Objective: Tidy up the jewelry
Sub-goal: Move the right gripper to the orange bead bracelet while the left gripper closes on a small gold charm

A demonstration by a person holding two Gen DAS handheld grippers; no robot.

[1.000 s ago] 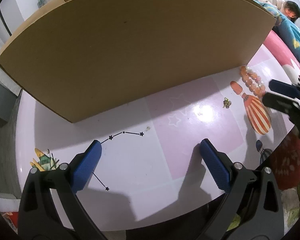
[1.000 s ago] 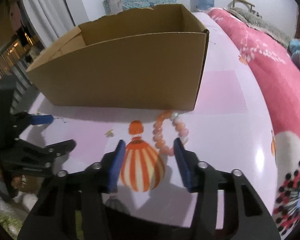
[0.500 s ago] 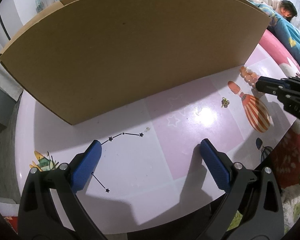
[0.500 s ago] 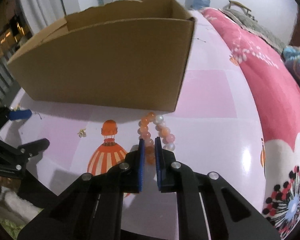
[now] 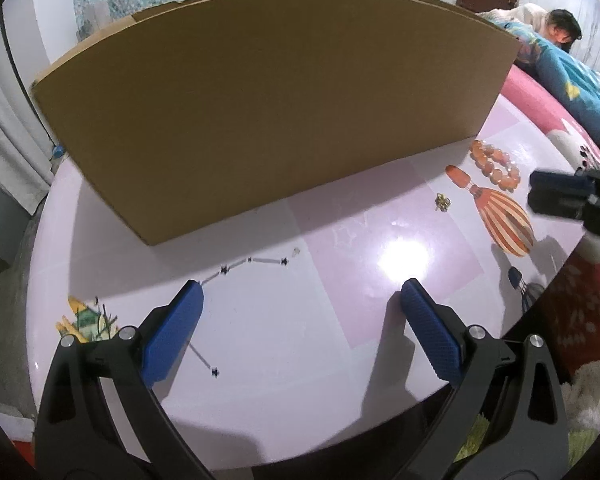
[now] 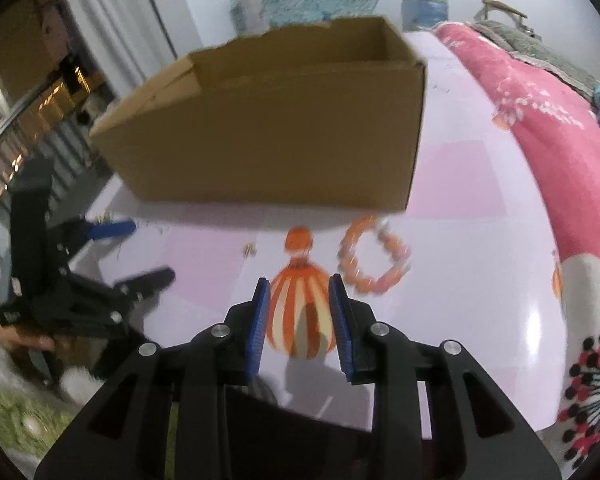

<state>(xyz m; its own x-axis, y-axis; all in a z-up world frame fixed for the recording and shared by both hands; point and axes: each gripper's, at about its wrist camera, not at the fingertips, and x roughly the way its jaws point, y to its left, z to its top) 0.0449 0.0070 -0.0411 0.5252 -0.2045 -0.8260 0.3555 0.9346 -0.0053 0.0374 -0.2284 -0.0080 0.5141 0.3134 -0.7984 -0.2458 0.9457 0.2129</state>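
bracelet of orange and pale pink round beads (image 6: pixel 374 255) lies flat on the glossy pink-and-white table (image 6: pixel 476 280), at about 1 o'clock from the right gripper (image 6: pixel 300 310), just in front of the near right corner of the open brown cardboard box (image 6: pixel 276 136). whether the beads touch the box wall, cannot tell. nothing holds the bracelet.

right gripper, black frame with blue pads: jaws have just been opening, now part-way apart with nothing between them. they hang over the orange-and-cream striped balloon picture (image 6: pixel 300 312) printed on the table top. bracelet sits just beside the right pad's tip, apart from it.

small gold-coloured trinket (image 6: pixel 250 249) lies on the table at 11 o'clock from the right gripper, left of the balloon's top. in the left wrist view the same trinket (image 5: pixel 442 203) sits at 2 o'clock, with the bracelet (image 5: pixel 496 164) beyond it by the box corner.

left gripper (image 5: pixel 300 328): jaws wide apart, empty, over bare table with a printed star-and-line pattern (image 5: pixel 252 262). box wall fills 12 o'clock.

pink flowered blanket (image 6: pixel 548 120) runs along the table's right edge.
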